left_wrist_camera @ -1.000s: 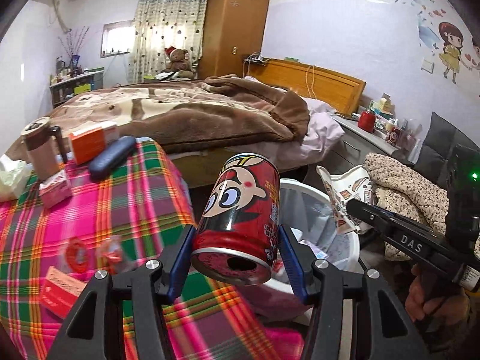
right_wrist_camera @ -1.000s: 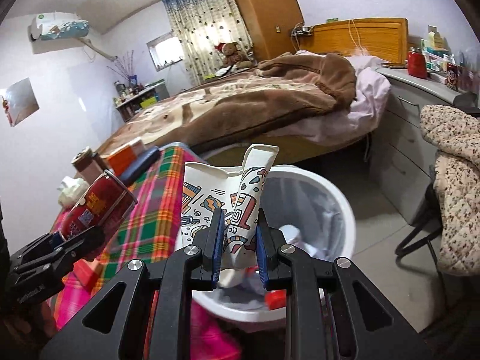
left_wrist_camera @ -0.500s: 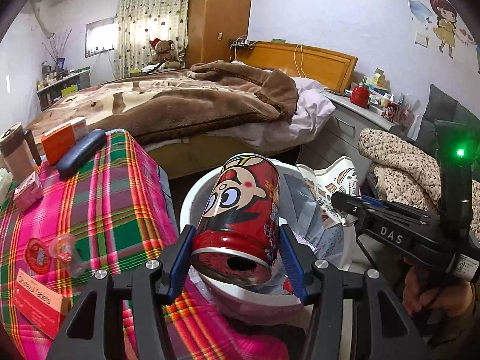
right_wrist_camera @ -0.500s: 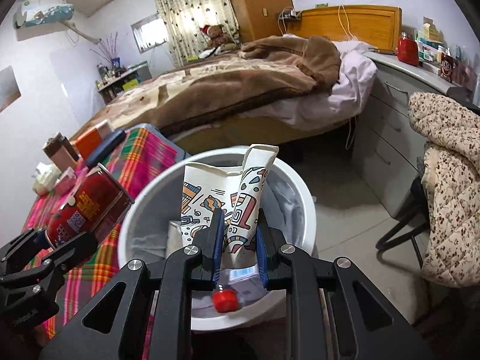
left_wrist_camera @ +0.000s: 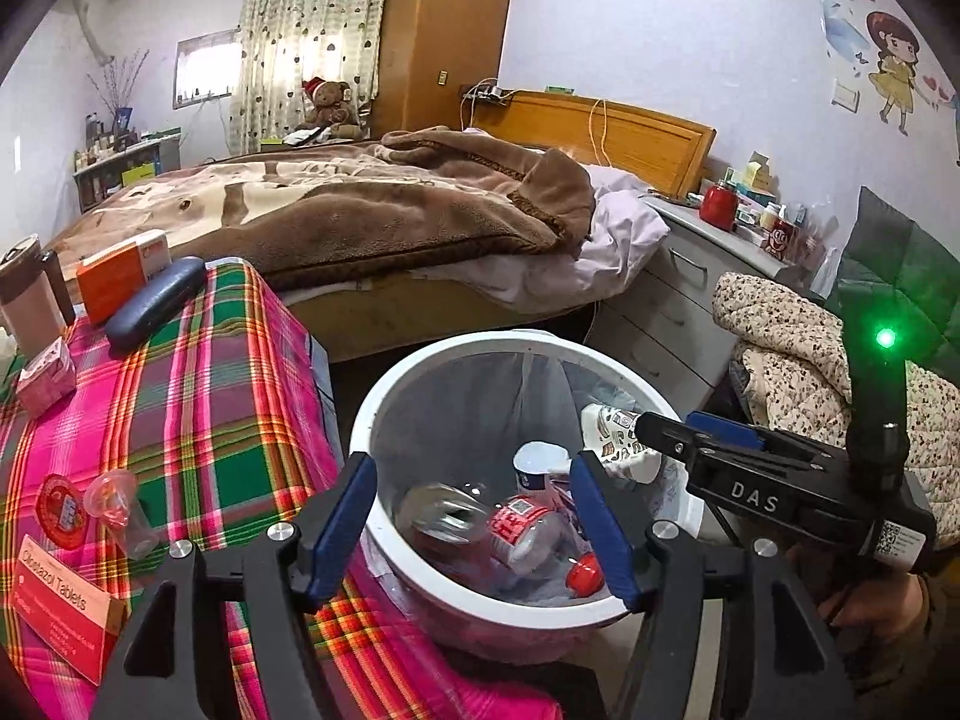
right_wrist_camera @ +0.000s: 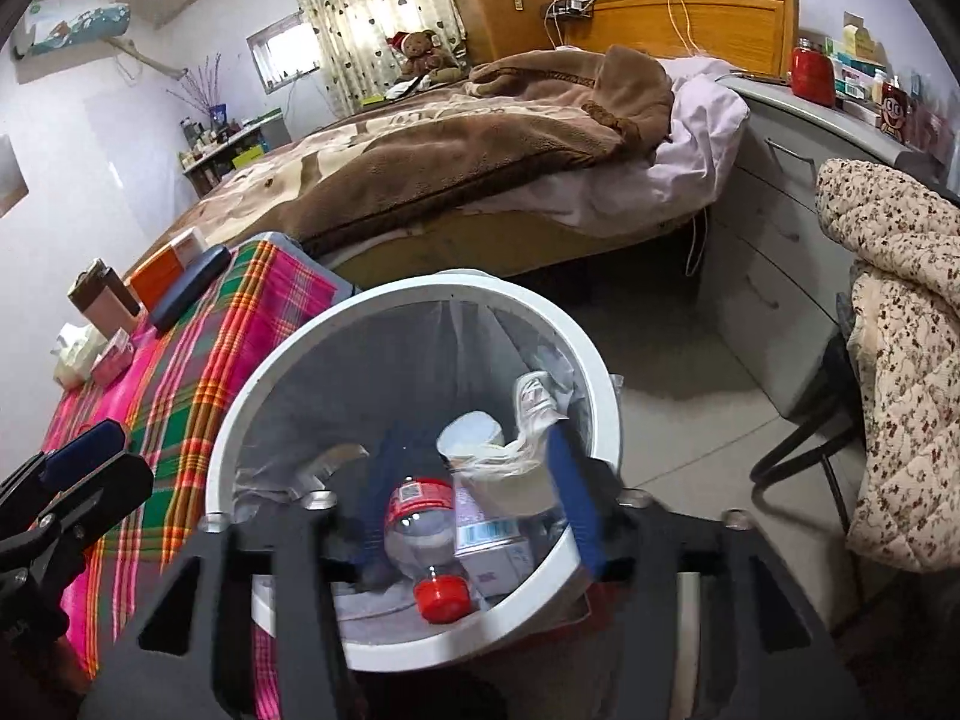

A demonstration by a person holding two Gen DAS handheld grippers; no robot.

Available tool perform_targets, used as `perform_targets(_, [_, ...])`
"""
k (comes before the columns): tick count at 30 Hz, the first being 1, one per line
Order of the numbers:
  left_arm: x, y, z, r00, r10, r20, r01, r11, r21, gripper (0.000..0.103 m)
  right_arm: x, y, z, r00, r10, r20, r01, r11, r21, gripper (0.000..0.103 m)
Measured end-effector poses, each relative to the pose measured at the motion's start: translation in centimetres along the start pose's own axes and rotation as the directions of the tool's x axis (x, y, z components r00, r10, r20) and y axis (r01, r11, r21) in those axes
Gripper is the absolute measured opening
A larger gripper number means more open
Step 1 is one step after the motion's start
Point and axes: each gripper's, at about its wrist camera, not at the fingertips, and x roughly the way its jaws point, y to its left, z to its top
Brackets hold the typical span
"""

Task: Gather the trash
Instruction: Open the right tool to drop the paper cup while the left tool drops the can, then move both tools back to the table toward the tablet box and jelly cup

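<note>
The white bin [left_wrist_camera: 420, 372] stands on the floor beside the plaid table, lined with a clear bag. My left gripper [left_wrist_camera: 474, 516] hangs over its near rim, jaws opening, nothing between the pads. A blurred silver-and-red shape, the cartoon can [left_wrist_camera: 444, 513], is inside the bin beside a clear bottle [left_wrist_camera: 522, 531] with a red cap. The patterned pouch [left_wrist_camera: 618, 438] is loose just off the tip of my right gripper [left_wrist_camera: 666, 438]. In the right wrist view the right gripper [right_wrist_camera: 474, 498] is over the bin [right_wrist_camera: 336, 324], jaws opening and empty, above the bottle [right_wrist_camera: 420, 516].
The plaid table [left_wrist_camera: 198, 420] carries a tablets box [left_wrist_camera: 60, 606], a small clear cup [left_wrist_camera: 117, 504], a dark case [left_wrist_camera: 156, 300] and an orange box [left_wrist_camera: 120, 270]. The bed [left_wrist_camera: 390, 222] lies behind; drawers [left_wrist_camera: 672, 312] and a floral jacket [left_wrist_camera: 792, 354] on a chair are at the right.
Both grippers opened over the bin. The can left the left jaws and the pouch left the right jaws; both dropped toward the bin. Both hands moved over the bin earlier.
</note>
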Motion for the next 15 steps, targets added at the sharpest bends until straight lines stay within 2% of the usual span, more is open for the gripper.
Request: perform_targets(15, [-3.2,2.1,-0.6,0.998,0.042,0.036,-0.040,0.998,-0.041,0.067,-1.8,1.8,-0.1,0.998,0.035,0.060,-0.034,0.999,-0.012,0.054])
